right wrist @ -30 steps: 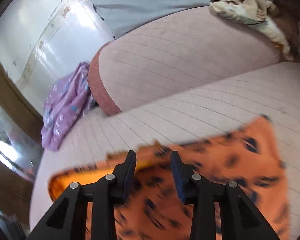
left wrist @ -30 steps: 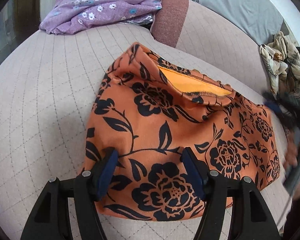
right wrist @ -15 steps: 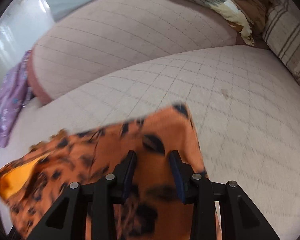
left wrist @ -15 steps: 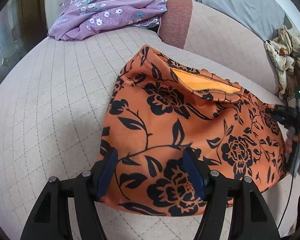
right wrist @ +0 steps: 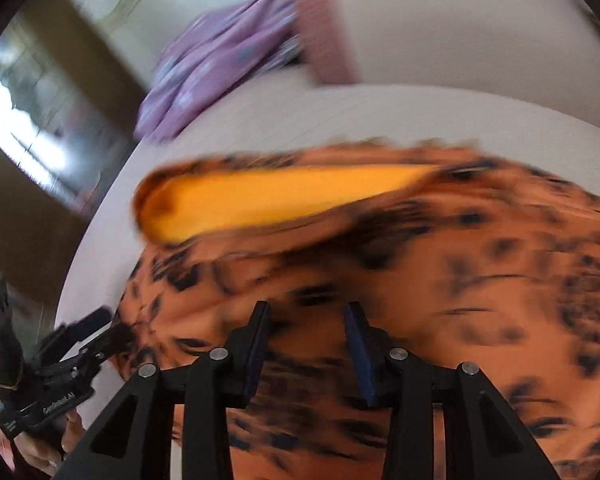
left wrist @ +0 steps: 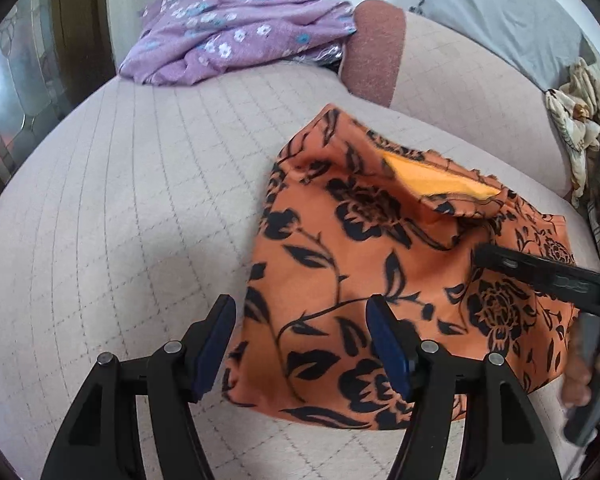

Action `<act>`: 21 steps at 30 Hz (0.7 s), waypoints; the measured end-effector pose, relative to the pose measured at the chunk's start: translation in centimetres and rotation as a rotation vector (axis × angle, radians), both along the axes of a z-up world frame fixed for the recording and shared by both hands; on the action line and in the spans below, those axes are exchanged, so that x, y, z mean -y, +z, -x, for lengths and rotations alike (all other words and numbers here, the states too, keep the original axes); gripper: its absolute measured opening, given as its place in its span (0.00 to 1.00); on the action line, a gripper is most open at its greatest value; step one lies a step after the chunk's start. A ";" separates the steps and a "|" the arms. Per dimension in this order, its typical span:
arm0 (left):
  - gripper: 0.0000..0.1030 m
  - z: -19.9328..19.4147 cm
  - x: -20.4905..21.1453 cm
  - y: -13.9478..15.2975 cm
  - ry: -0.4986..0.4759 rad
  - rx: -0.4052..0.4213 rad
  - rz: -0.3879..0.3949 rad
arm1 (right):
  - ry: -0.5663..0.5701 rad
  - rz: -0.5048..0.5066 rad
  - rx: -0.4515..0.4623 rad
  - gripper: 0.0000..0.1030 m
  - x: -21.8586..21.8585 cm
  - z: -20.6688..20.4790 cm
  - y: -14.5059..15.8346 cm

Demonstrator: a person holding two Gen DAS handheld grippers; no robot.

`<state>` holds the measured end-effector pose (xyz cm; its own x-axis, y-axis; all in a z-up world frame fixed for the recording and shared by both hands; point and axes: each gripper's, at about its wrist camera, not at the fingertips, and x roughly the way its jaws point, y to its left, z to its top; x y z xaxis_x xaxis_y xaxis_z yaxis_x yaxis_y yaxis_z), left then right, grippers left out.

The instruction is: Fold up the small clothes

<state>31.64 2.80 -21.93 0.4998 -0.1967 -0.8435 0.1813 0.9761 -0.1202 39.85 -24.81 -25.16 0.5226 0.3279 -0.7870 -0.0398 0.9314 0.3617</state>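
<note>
An orange garment with black flowers (left wrist: 380,272) lies crumpled on the beige quilted sofa seat (left wrist: 120,220), its yellow inside (left wrist: 432,182) showing at the far opening. My left gripper (left wrist: 302,344) hangs open over the garment's near left corner, one finger over bare seat and the other over cloth. In the blurred right wrist view the garment (right wrist: 460,260) fills the lower half. My right gripper (right wrist: 306,340) stands open just above it, nothing pinched. From the left wrist view the right gripper (left wrist: 488,258) reaches in over the garment's right part. The left gripper (right wrist: 108,326) shows at lower left.
A purple flowered garment (left wrist: 236,32) lies heaped at the far end of the seat beside the maroon-ended back cushion (left wrist: 374,44). A grey cloth (left wrist: 500,20) and a cream patterned pile (left wrist: 580,120) sit at the back right. A dark wooden frame (left wrist: 80,20) borders the left.
The right gripper swung from the garment's right edge to over its middle and rolled as it went. The left gripper stayed open; the garment now sits further right in its view.
</note>
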 end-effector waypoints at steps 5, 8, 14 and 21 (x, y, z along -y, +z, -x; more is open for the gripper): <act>0.66 -0.5 -0.5 -0.7 0.011 -0.020 -0.006 | -0.081 0.013 0.060 0.40 -3.1 -6.6 0.0; 0.66 -0.8 -0.6 -1.1 0.008 -0.030 -0.010 | -0.208 -0.018 0.060 0.41 -2.6 -10.5 -0.1; 0.66 -1.5 -1.2 -0.8 0.014 -0.018 -0.013 | -0.315 -0.128 0.063 0.40 1.1 -9.9 0.1; 0.66 -1.4 -1.1 0.8 0.000 0.048 0.029 | -0.326 -0.046 0.106 0.40 5.7 0.7 2.1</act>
<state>33.05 3.89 -21.12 0.5395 -0.2208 -0.8125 0.1871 0.9723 -0.1400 39.18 -30.53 -23.10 0.6839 0.1642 -0.7108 0.2172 0.8843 0.4133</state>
